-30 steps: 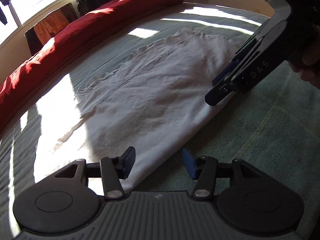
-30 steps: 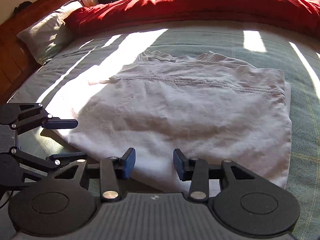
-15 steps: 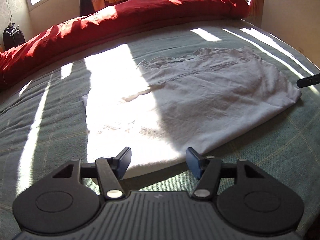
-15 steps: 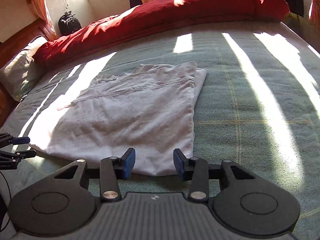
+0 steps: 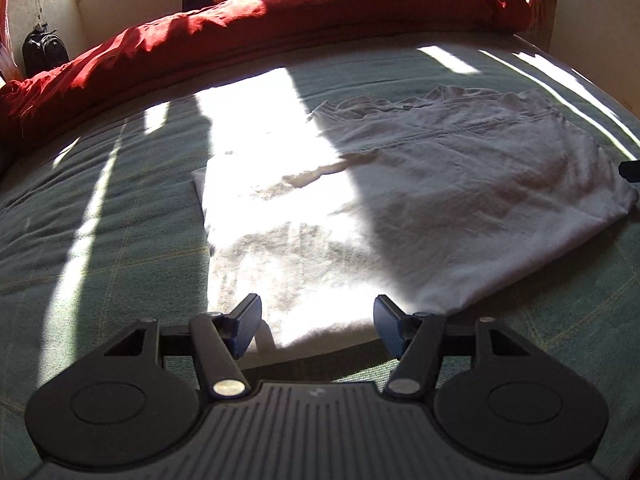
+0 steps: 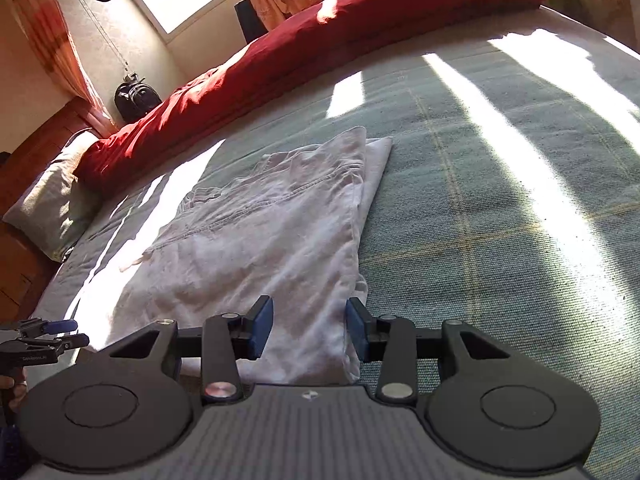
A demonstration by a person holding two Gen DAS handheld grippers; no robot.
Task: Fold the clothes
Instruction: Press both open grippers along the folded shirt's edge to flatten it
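Observation:
A pale folded garment (image 5: 440, 200) lies flat on the green bedcover (image 5: 100, 240), half in bright sun. My left gripper (image 5: 316, 316) hovers open over its near edge, nothing pressed between the blue pads. In the right wrist view the same garment (image 6: 260, 248) runs away from me. My right gripper (image 6: 310, 320) stands open above its near right corner, the pads apart from the cloth. The left gripper (image 6: 72, 332) shows small at the far left, beyond the garment's other end. Only a tip of the right gripper (image 5: 630, 170) peeks in at the left view's right edge.
A rolled red duvet (image 6: 360, 32) lines the far side of the bed. A pillow (image 6: 52, 200) rests against a wooden headboard at the left. A black backpack (image 6: 134, 100) hangs by the wall. Wide green bedcover (image 6: 500, 240) stretches to the right of the garment.
Both grippers have swung apart along the garment's near edge, the left toward its left end, the right toward its right corner. The left jaws stand a little wider. The garment has not moved.

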